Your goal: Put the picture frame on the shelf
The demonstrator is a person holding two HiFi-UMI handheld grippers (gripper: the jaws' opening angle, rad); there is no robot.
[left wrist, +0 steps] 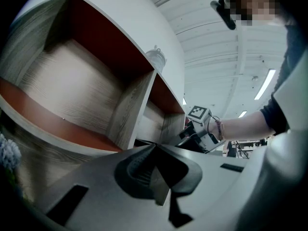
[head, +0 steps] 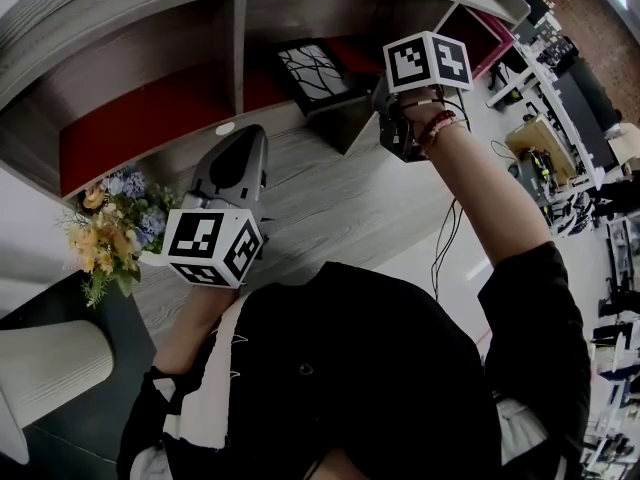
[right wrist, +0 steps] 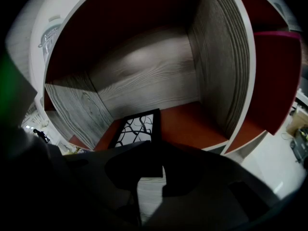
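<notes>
Black rectangular picture frame with a white panel of dark branch lines lies on the red floor of one compartment of the grey wood-grain shelf with red inner panels. It sits close to that compartment's left wall, with its near edge at the front lip. In the head view this is the compartment just right of the shelf's upright divider, and the frame's face is turned up toward the camera. Whether it lies flat or is propped at the back cannot be told.

The right hand-held gripper points down into that compartment. Its jaws stand moderately apart, and grey wood grain shows through the gap between them. The frame's near edge lies right at the jaw tips, and the pads do not visibly press on it. A black sleeve and a beaded bracelet show on the arm behind it.

The left hand-held gripper has its jaws together with nothing between them. It hangs roughly level over the grey wood-grain bench in front of the shelf, well apart from the frame. A bunch of yellow, blue and white flowers stands near the bench's left end, beside this gripper's marker cube.
</notes>
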